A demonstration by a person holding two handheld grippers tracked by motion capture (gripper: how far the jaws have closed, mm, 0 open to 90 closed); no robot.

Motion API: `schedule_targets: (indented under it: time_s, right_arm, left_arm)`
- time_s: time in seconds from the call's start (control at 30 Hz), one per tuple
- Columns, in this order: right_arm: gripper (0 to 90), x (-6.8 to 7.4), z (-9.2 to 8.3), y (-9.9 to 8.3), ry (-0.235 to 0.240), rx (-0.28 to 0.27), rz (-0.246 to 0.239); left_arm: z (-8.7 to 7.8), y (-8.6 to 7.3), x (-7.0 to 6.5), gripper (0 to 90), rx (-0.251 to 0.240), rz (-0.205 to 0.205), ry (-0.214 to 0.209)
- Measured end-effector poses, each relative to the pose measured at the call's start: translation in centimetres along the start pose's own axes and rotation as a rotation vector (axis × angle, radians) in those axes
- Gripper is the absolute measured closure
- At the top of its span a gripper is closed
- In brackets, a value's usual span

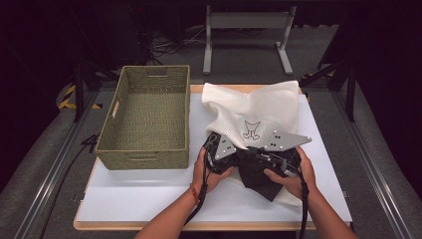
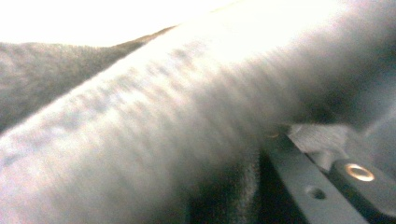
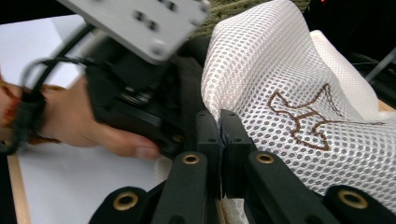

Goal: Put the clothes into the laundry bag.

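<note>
A white mesh bag [image 1: 254,107] with a brown emblem lies on the white table [image 1: 149,194], and a black garment [image 1: 261,181] bunches at its near edge. In the right gripper view my right gripper [image 3: 219,128] is shut on the rim of the mesh bag [image 3: 280,70]. In the high view the right gripper [image 1: 251,148] sits just below the emblem. My left gripper [image 1: 234,155] is close beside it, buried in the black cloth. Blurred dark fabric [image 2: 163,140] drapes right across the left gripper view. One jaw shows at the lower right, so its state is unclear.
An empty green woven basket [image 1: 149,112] stands on the left half of the table, close to the bag. A grey metal stand [image 1: 246,30] is on the floor beyond the far edge. The left hand [image 3: 88,121] is just left of my right jaws.
</note>
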State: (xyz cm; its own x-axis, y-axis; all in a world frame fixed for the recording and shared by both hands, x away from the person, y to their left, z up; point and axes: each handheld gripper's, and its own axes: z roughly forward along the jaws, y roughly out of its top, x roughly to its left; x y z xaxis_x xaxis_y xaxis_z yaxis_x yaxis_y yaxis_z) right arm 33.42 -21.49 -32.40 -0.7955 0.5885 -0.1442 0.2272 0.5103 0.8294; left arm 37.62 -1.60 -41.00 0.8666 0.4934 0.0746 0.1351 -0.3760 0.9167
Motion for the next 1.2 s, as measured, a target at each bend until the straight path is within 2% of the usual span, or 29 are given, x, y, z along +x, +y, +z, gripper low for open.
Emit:
schedule_targets:
  time_s: [0.1, 0.2, 0.33, 0.37, 0.4, 0.47, 0.5, 0.53, 0.57, 0.63, 0.73, 0.8, 0.83, 0.87, 0.9, 0.93, 1.03, 1.13, 1.2]
  right_arm:
    - [88.7, -0.1, -0.3, -0.3, -0.006, 0.004, 0.001]
    - [88.7, -0.2, -0.4, -0.6, -0.018, 0.015, -0.009]
    - [88.7, -0.1, -0.4, -0.8, -0.016, 0.023, -0.011]
    - [88.7, -0.1, -0.5, -0.9, -0.017, 0.024, -0.011]
    - [88.7, -0.1, -0.5, -0.9, -0.017, 0.024, -0.011]
    - [88.7, -0.2, -0.6, -1.0, -0.016, 0.024, -0.01]
    - [88.7, -0.2, -0.6, -1.0, -0.016, 0.024, -0.01]
    - [88.7, -0.2, -0.8, -1.0, -0.017, 0.025, -0.012]
    - [88.7, -0.2, -0.8, -1.0, -0.017, 0.025, -0.012]
    - [88.7, -0.2, -0.8, -1.1, -0.009, 0.023, -0.006]
    - [88.7, 0.0, -0.6, -1.3, -0.002, 0.03, -0.011]
    - [88.7, 0.1, -0.5, -1.3, 0.008, 0.033, -0.013]
    - [88.7, 0.1, -0.5, -1.3, 0.008, 0.033, -0.013]
    - [88.6, 0.2, -0.4, -1.4, 0.008, 0.034, -0.014]
    - [88.6, 0.2, -0.3, -1.4, 0.011, 0.034, -0.014]
    - [88.6, 0.2, -0.3, -1.5, 0.015, 0.035, -0.016]
    - [88.6, 0.2, -0.1, -1.6, 0.023, 0.036, -0.014]
    - [88.6, 0.3, -0.2, -1.8, 0.02, 0.035, -0.015]
    - [88.6, 0.3, -0.2, -1.9, 0.022, 0.032, -0.012]
  left_arm:
    - [-1.5, -0.3, -0.2, 71.9, 0.02, 0.014, -0.044]
    - [-3.9, -0.5, -0.6, 62.2, 0.038, 0.03, -0.064]
    - [-6.6, -0.8, -1.1, 43.3, 0.059, 0.03, -0.039]
    - [-7.3, -1.0, -1.2, 39.1, 0.071, 0.023, -0.014]
    - [-7.3, -1.0, -1.2, 31.6, 0.071, 0.023, -0.014]
    - [-8.7, -2.0, -1.2, 25.1, 0.103, 0.017, 0.025]
    - [-8.7, -2.0, -1.2, 22.3, 0.103, 0.017, 0.025]
    - [-9.1, -2.9, -0.9, 18.2, 0.146, -0.01, 0.043]
    - [-9.1, -2.9, -0.9, 16.9, 0.146, -0.01, 0.043]
    - [-9.0, -3.9, -0.3, 15.6, 0.182, -0.062, 0.037]
    - [-8.0, -5.0, 0.4, 11.5, 0.229, -0.116, 0.02]
    - [-6.9, -5.2, 0.5, 10.8, 0.26, -0.118, 0.009]
    - [-6.3, -5.3, 0.5, 10.8, 0.27, -0.11, 0.017]
    - [-5.7, -5.3, 0.5, 10.6, 0.274, -0.116, 0.041]
    - [-5.3, -5.4, 0.6, 10.7, 0.256, -0.126, 0.069]
    - [-4.9, -5.3, 0.6, 13.2, 0.249, -0.117, 0.098]
    - [-3.6, -4.8, 0.5, 16.5, 0.241, -0.135, 0.077]
    - [-2.6, -4.4, -0.2, 31.6, 0.231, -0.132, 0.087]
    - [-2.2, -4.5, -0.2, 50.2, 0.219, -0.124, 0.076]
